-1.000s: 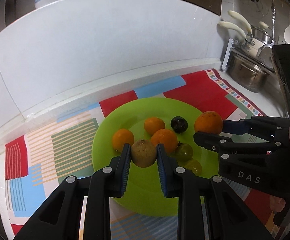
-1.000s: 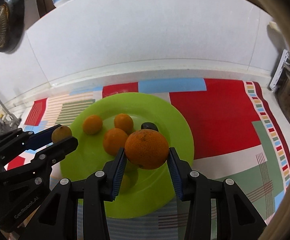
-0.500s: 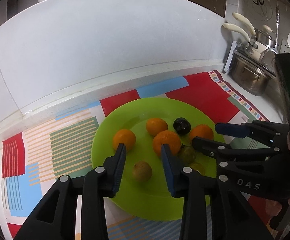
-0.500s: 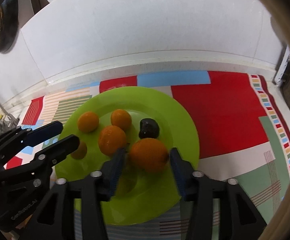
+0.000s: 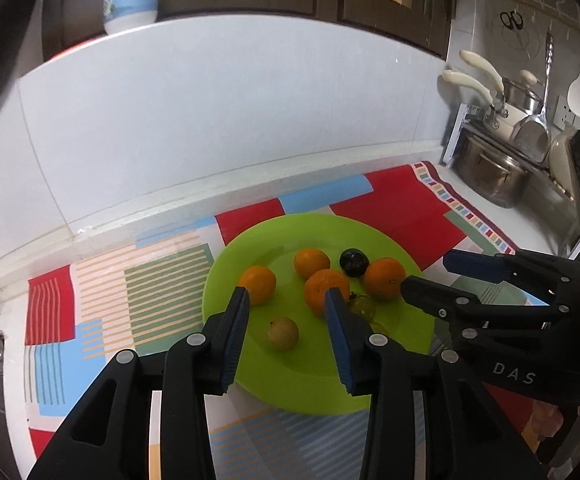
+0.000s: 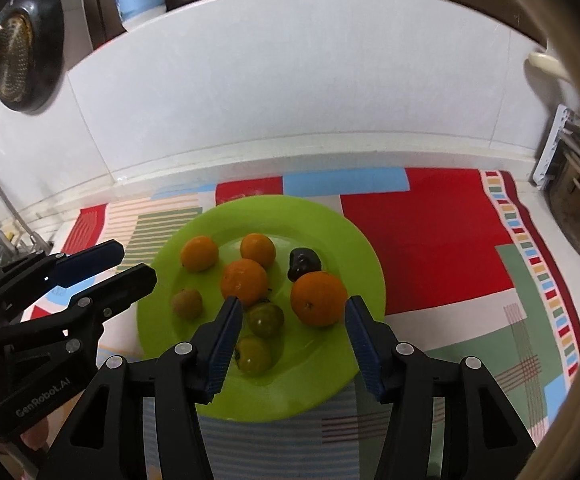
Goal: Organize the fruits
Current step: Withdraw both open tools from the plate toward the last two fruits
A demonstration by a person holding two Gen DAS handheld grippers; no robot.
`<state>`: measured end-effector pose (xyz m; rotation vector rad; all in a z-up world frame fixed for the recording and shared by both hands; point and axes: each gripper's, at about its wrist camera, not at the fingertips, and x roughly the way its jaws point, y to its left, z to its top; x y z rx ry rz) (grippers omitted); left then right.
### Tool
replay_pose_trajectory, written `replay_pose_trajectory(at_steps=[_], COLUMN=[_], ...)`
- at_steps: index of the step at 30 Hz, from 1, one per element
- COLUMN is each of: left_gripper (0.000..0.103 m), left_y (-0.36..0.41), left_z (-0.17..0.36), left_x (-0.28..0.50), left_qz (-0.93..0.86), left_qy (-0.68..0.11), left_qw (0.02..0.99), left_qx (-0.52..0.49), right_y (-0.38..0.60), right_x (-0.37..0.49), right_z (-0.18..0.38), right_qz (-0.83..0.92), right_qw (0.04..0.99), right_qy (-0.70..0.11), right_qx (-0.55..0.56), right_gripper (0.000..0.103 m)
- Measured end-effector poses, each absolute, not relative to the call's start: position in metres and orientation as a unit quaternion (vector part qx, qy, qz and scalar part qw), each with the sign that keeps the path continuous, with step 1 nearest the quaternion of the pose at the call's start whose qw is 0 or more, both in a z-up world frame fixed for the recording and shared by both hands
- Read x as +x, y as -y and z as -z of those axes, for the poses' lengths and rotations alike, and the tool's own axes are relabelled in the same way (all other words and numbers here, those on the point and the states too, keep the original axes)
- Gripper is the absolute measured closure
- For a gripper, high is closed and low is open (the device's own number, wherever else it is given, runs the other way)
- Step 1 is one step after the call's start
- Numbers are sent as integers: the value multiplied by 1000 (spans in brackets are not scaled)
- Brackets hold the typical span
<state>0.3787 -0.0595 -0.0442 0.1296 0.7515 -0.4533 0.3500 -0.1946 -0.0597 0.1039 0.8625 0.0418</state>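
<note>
Through the left wrist camera we see our left gripper (image 5: 286, 312) with its jaws just spread and empty, the small brown fruit (image 5: 282, 333) lying free between them on the green plate (image 5: 309, 384), set apart from the oranges so it sits in open space. The plate rests on a patchwork cloth (image 5: 130, 292) by a white backsplash, pots (image 5: 493, 180) at the right. Through the right wrist camera our right gripper (image 6: 293, 320) stands parted too, pinching nothing; the large orange (image 6: 318, 299) sits free on the plate beside the dark fruit (image 6: 304, 263), two green fruits (image 6: 266, 319) nearer us.
</note>
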Motion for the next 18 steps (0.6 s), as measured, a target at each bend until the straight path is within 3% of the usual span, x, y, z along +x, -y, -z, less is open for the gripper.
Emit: replay_pose_trajectory(at_steps=[11, 17, 18], left_gripper=[54, 37, 34], left_y=[47, 41, 41], left_z=[10, -6, -7], left_x=[333, 304, 301], left_qz=[216, 209, 207], left_qy=[-332, -314, -312], left_qw=[917, 925, 926], left_qx=[54, 48, 50], right_y=[188, 189, 190], right_x=[307, 279, 275], right_z=[22, 6, 4], right_qz=[-21, -13, -12], right_qw=[925, 931, 932], right_qy=[-378, -361, -359], right_qx=[45, 52, 56], right_gripper=[49, 48, 44])
